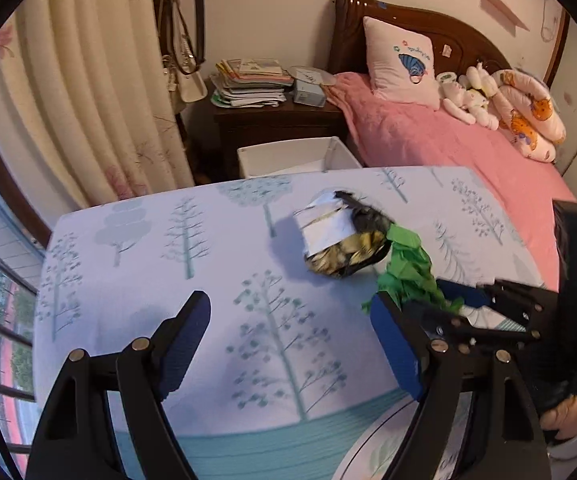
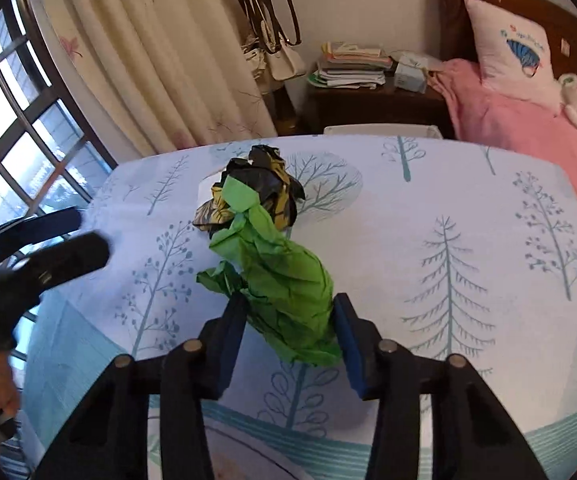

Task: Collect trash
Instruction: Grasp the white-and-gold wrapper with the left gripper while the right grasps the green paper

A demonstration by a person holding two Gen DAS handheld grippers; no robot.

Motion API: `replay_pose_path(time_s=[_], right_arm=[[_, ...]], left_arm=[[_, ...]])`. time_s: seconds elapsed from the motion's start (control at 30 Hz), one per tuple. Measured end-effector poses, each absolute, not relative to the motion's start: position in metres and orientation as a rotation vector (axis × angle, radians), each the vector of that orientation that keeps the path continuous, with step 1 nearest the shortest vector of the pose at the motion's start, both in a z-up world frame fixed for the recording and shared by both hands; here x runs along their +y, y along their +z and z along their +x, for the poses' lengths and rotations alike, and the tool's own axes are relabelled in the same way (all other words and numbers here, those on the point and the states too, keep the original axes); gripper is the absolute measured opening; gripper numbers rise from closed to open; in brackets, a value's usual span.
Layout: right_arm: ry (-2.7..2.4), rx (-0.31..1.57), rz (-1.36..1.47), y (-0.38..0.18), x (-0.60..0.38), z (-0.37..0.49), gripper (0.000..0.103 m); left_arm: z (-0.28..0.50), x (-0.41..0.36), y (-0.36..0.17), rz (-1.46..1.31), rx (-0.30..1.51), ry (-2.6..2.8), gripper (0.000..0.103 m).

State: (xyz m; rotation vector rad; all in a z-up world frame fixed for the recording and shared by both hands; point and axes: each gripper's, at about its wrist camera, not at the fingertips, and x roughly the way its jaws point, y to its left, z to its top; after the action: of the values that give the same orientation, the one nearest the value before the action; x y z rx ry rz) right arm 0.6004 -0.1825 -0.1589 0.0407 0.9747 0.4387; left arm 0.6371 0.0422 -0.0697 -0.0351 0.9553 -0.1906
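Blue-padded fingers of the right gripper (image 2: pixel 288 330) were clamped on a crumpled wad of green paper (image 2: pixel 276 268), one pad pressing each side of its lower end, while the wad's upper end reached forward to touch a crushed black-and-gold wrapper (image 2: pixel 272 186) lying on the table. That table wore a pale tablecloth (image 2: pixel 468 208) printed with teal trees. From the left wrist view, the left gripper (image 1: pixel 290 334) hung over the cloth with its jaws wide apart and nothing between them; the wrapper (image 1: pixel 342 236), silver-white on its near face, sat ahead and to the right, with the green paper (image 1: pixel 408 268) trailing from it toward the right gripper (image 1: pixel 464 308). Beyond the table's far edge stood a white bin (image 1: pixel 300 156), a dark nightstand (image 1: pixel 272 120) stacked with books (image 1: pixel 252 80), and a pink bed (image 1: pixel 448 144).
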Motion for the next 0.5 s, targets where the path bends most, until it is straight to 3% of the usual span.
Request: replay_pose_path(time_s=[0.23,0.5], right_arm=[[0.373,0.893,0.106,-0.129,-0.227,0.604,0.042],[0.313,0.89,0.221,-0.144,-0.258,0.627,0.042]], left_arm=[[0.667,0.013,-0.078,-0.043,0.967,-0.23,0.081],[0.7,-0.012,-0.096,-0.056,0.998,-0.199,0.081]])
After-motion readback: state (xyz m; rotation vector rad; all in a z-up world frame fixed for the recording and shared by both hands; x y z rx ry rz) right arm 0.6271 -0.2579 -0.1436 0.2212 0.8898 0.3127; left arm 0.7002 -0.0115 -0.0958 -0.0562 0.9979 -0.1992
